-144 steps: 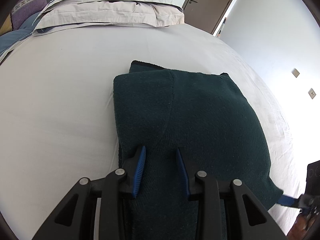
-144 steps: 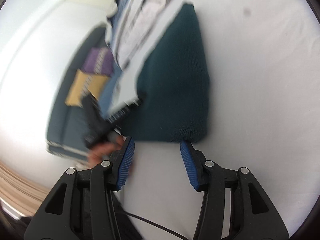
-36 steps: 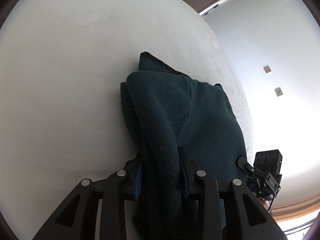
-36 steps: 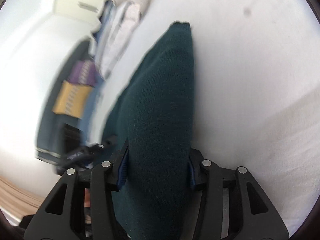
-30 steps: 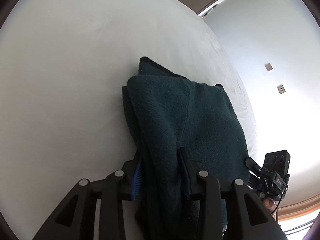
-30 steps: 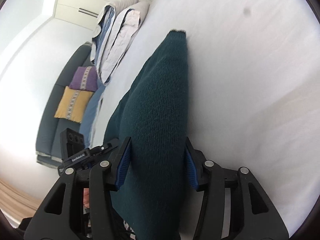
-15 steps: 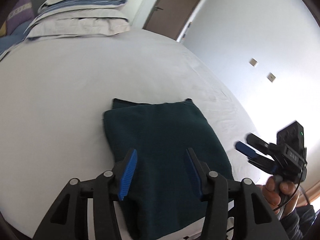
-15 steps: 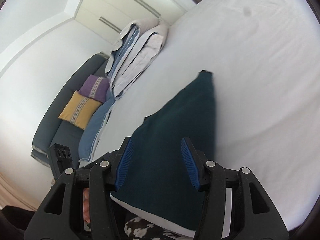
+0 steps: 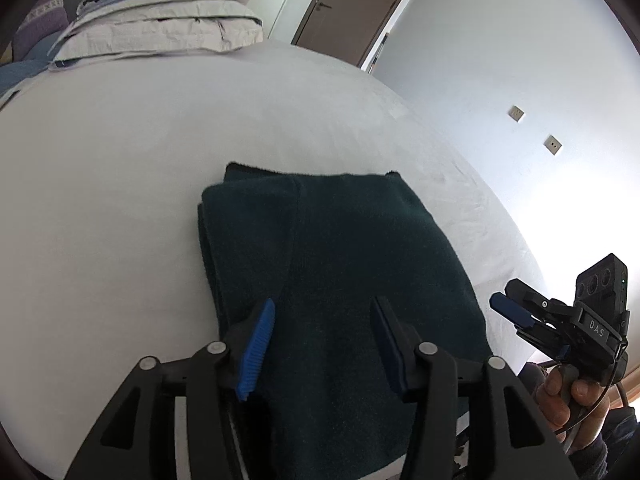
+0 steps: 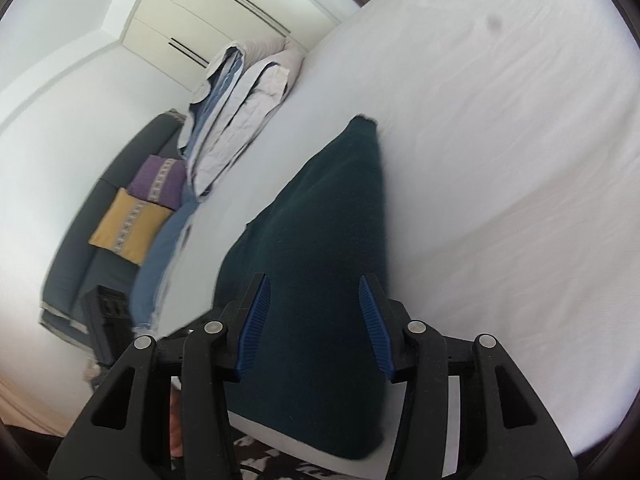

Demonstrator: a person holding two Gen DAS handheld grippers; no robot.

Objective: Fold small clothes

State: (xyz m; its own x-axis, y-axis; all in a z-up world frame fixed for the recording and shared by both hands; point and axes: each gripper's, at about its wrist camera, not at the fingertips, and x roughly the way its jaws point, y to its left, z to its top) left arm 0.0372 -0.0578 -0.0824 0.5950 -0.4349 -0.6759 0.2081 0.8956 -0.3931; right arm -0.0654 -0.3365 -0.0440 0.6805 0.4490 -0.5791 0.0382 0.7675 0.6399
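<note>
Folded dark green sweater (image 9: 340, 280) lay flat on the white bed (image 9: 120, 160), both tongs hanging over it.

The left gripper (image 9: 324, 340) stood above the sweater's near edge, its blue pads spread apart and just widened further, nothing pinched between them. The right gripper (image 10: 312, 316) was also parted and clear of the knit, which showed beneath and beyond its pads (image 10: 254, 320). A hand (image 9: 568, 400) held that right tool off to the left gripper's right side. Far ahead of the left gripper sat a stack of folded bedding (image 9: 160, 24); to the right gripper's left, a sofa with purple and yellow cushions (image 10: 136, 204).
</note>
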